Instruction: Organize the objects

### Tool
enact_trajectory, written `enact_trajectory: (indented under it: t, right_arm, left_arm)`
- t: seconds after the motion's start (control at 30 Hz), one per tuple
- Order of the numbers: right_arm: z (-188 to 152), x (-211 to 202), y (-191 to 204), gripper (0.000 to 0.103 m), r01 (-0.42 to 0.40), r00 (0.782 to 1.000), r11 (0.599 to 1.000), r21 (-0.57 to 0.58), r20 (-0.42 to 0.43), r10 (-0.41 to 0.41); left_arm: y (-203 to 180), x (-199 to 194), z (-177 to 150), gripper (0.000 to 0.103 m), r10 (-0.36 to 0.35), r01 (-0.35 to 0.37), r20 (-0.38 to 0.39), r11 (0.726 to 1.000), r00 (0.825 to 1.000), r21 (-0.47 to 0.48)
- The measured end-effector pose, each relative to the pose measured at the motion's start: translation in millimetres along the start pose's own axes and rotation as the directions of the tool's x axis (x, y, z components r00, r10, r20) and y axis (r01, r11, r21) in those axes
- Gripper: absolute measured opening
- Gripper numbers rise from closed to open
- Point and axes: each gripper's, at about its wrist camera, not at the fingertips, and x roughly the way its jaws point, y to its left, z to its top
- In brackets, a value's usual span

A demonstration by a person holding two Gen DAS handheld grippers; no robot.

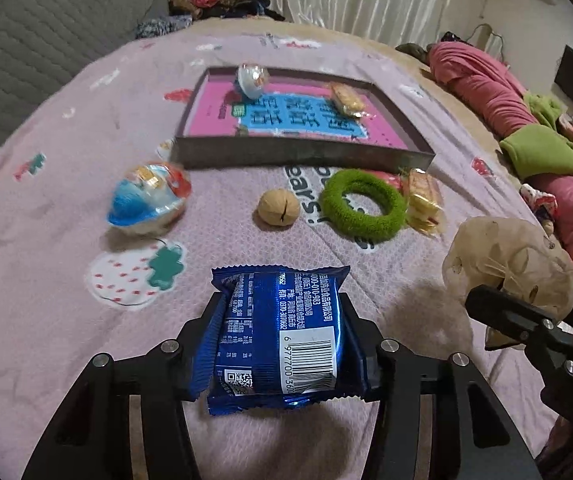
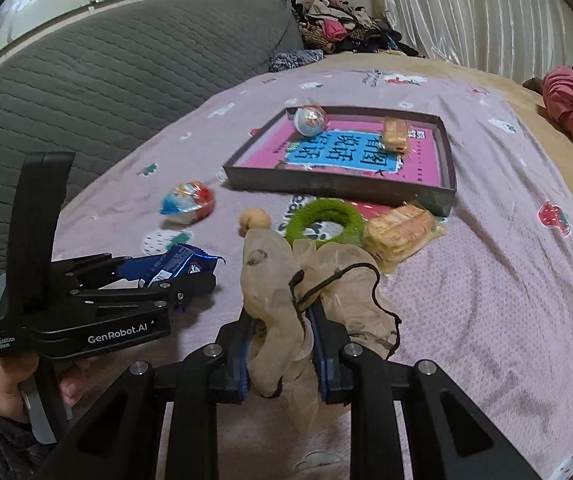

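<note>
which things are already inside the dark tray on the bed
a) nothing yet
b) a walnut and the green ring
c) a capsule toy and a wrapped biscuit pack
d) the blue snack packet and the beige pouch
c: in the tray lie a capsule toy and a biscuit pack; the walnut and green ring sit outside on the bedspread.

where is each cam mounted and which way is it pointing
Left wrist: on the left gripper, looking down its fingers across the bed at the tray; it grips a blue snack packet.
Right wrist: on the right gripper, facing the same tray; it grips a beige fabric piece; a hand shows.
Shared: tray, green ring, walnut.
</note>
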Motion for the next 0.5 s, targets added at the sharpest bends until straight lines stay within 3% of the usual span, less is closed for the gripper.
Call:
enact_trajectory:
  t: [0.5]
  right_arm:
    - [2.2,-46.7,32.9,0.024,0.041,0.996,0.999,0.013,0.084,-0.042]
  left_arm:
    - [-11.9,-67.2,-5.3,0.055,0.021,-0.026,0.114,0.999,0.993,0.038]
